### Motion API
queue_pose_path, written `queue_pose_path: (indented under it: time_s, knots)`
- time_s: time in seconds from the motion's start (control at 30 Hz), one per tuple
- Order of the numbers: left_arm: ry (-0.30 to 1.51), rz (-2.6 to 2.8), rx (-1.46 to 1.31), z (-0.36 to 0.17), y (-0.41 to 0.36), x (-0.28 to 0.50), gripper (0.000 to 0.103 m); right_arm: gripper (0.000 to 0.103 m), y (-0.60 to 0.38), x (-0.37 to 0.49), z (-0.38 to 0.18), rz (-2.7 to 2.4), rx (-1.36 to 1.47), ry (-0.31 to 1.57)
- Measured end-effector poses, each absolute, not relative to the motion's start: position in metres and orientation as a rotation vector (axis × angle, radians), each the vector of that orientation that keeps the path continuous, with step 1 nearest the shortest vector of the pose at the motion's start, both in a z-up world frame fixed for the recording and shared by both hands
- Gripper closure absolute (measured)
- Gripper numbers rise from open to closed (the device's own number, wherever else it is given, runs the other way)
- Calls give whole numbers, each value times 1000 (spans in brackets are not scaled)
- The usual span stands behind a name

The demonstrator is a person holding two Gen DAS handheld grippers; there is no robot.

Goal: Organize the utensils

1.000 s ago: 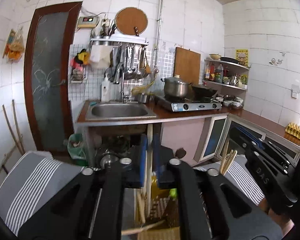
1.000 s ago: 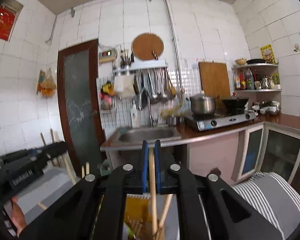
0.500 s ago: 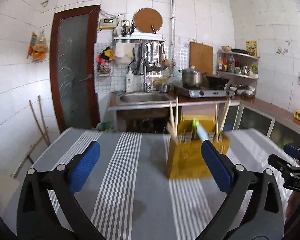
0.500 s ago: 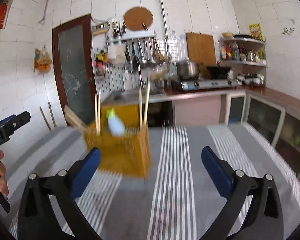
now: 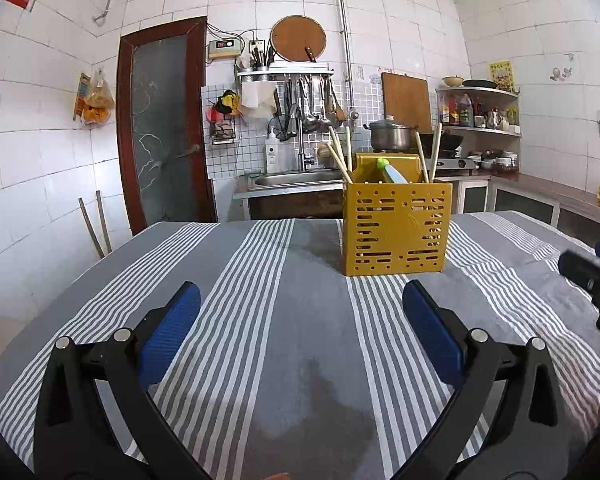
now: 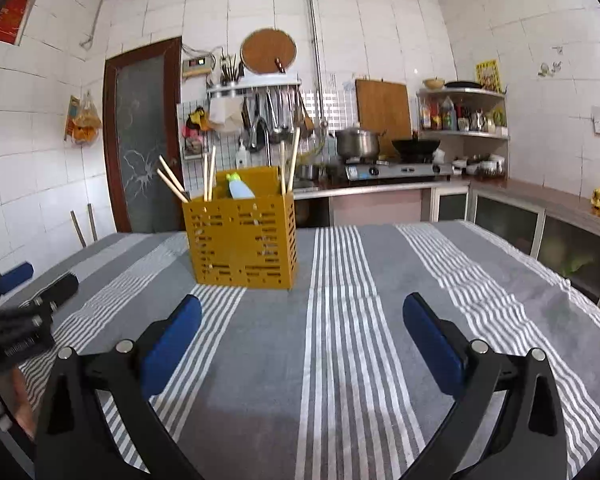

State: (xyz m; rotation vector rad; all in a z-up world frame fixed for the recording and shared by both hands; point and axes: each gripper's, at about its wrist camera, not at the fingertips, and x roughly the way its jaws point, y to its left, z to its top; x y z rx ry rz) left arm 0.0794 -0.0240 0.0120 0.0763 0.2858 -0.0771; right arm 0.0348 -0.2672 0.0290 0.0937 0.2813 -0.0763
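— Any writing you can read?
— None; the yellow poster (image 5: 501, 75) is too small.
— And the utensils?
— Chopsticks (image 5: 419, 151) and a green-capped tool (image 5: 389, 170) stand in the yellow caddy (image 5: 396, 228) on the striped cloth (image 5: 284, 320) over the worktop. Tiled kitchen, sink (image 5: 296, 178) behind.
— The grippers?
— Left gripper (image 5: 300, 320) and right gripper (image 6: 302, 322) both have jaws wide apart, empty, short of the caddy.
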Motion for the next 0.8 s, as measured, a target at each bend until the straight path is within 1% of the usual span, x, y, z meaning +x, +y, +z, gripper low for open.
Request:
queue_pose_path:
  time_s: [0.23,0.8]
  knots:
    - [236,-40,62,17,-21,71,5,5,-264,34,28,-96,69,280]
    - [239,-88,66,15,-23,68,5,4,-265,28,27,-144,71,272]
